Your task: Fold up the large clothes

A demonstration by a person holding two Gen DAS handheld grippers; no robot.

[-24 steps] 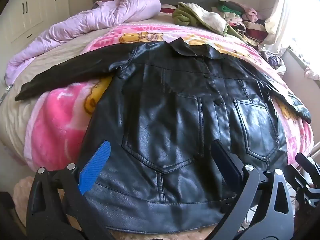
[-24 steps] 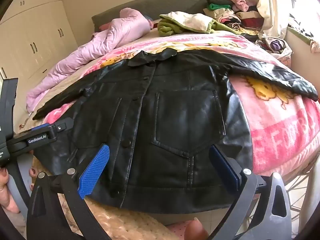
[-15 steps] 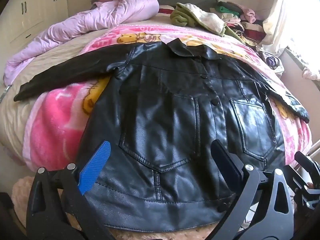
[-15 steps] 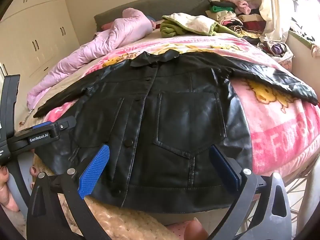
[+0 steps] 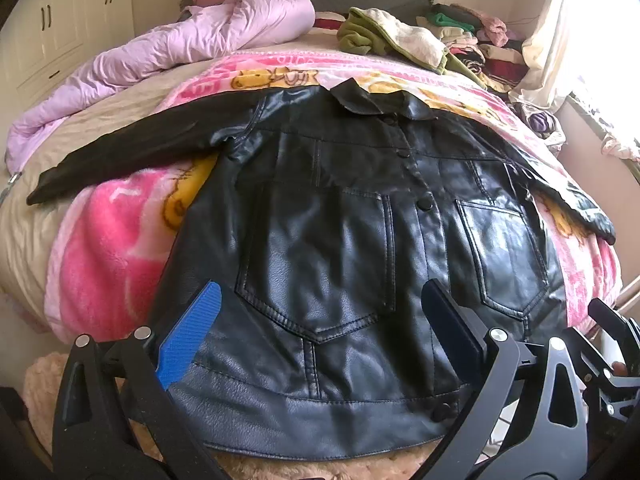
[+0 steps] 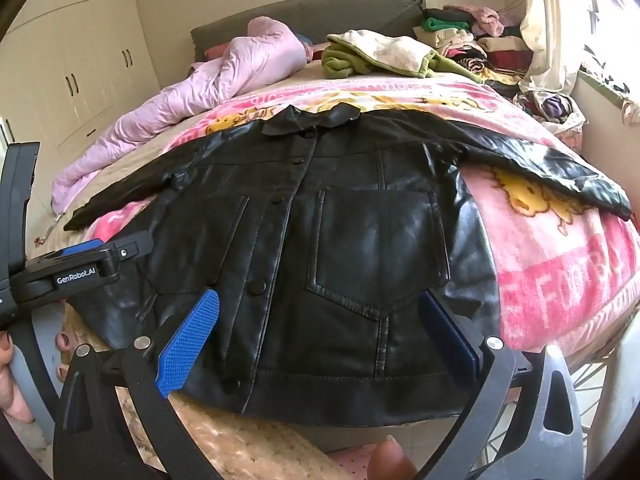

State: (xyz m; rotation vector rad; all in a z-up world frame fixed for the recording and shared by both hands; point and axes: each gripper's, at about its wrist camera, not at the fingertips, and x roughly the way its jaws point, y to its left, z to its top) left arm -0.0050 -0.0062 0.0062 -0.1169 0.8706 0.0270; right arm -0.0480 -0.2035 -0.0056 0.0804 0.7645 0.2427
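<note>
Opening step of the fold, by the look of it: one black leather jacket (image 5: 340, 248) spread front-up and buttoned on the pink cartoon blanket (image 5: 108, 252) at the foot of the bed (image 6: 132, 148), collar toward the headboard, hem hanging a little over the near edge, nothing yet folded. Two sleeves: left sleeve (image 5: 132, 152) stretched out toward the lilac duvet (image 5: 180, 44), right sleeve (image 6: 540, 160) angled off the far side. Two patch pockets on the front, a row of snaps down the middle. Left tongs (image 5: 320, 332) poised over the hem by the left pocket, blades wide apart, nothing between them; right tongs (image 6: 320, 328) likewise agape above the right pocket, empty. Likely next: pinching a sleeve cuff or a side edge and carrying it across the chest, which calls for a reach well outward from the present spot and a firm bite, stiff slick leather tending to slip. Beyond the jacket, one loose green-and-cream garment (image 6: 380, 56) and one stack of folded clothes (image 6: 472, 40) by the window.
</note>
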